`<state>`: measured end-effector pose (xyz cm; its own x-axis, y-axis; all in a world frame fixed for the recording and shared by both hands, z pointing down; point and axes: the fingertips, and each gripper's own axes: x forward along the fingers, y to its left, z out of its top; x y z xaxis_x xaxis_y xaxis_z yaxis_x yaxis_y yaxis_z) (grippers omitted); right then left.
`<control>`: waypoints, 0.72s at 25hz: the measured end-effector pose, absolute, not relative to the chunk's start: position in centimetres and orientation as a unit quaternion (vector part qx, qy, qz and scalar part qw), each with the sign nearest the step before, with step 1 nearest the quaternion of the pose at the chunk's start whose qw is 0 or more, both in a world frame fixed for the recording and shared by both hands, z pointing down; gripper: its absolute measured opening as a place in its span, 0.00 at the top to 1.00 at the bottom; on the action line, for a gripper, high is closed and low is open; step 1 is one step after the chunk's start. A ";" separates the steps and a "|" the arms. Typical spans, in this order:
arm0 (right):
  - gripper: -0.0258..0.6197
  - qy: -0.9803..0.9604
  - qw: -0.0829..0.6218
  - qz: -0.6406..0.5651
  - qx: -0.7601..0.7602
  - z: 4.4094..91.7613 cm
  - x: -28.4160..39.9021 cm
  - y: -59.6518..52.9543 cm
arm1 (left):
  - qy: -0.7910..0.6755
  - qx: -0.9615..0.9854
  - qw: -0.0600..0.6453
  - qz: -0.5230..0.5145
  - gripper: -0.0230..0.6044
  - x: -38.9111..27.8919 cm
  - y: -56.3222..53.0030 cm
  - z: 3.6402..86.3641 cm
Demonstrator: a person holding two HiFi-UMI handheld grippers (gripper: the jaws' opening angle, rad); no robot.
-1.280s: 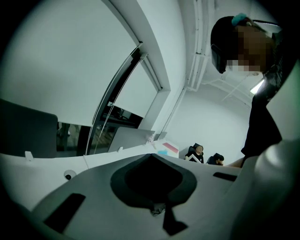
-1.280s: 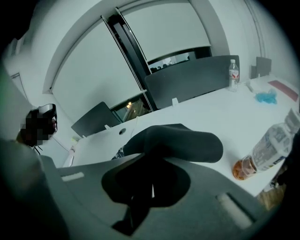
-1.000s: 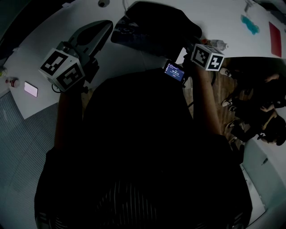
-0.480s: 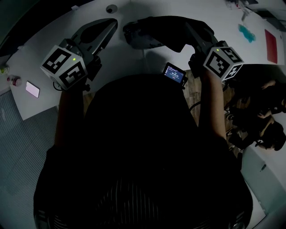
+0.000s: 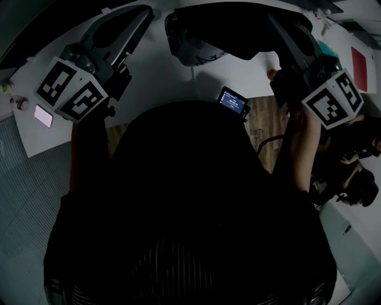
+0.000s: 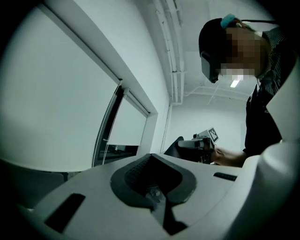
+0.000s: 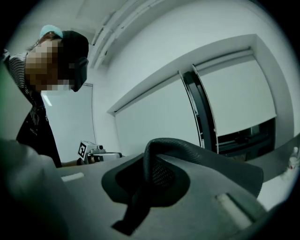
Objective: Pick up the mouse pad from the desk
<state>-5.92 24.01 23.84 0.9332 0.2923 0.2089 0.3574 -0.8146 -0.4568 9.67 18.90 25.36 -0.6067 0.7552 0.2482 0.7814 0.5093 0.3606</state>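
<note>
Above the white desk [image 5: 161, 83], the mouse pad [image 5: 232, 30] hangs clear of the surface, gripped by one edge in the right gripper [image 5: 284, 37]. The right gripper view shows those jaws pressed almost fully together on the pad's dark, textured edge, which curls up and over them. From there the pad drapes to the left, its paler underside facing down. The left gripper [image 5: 138, 16] is raised just left of the pad without touching it, its jaws closed together with nothing between them. A phone [image 5: 41, 117] lies near the desk's left edge.
</note>
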 end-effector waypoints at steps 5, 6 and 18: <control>0.93 -0.166 0.250 -0.059 -0.952 21.7 -4.3 23.9 | -0.876 -0.428 0.023 -0.219 0.95 8.5 18.9 23.8; 0.93 -0.165 0.252 -0.058 -0.952 21.5 -4.2 23.9 | -0.877 -0.425 0.025 -0.221 0.95 8.3 18.9 23.8; 0.93 -0.143 0.256 -0.055 -0.954 20.7 -3.7 24.0 | -0.870 -0.425 0.031 -0.250 0.95 8.4 19.0 25.0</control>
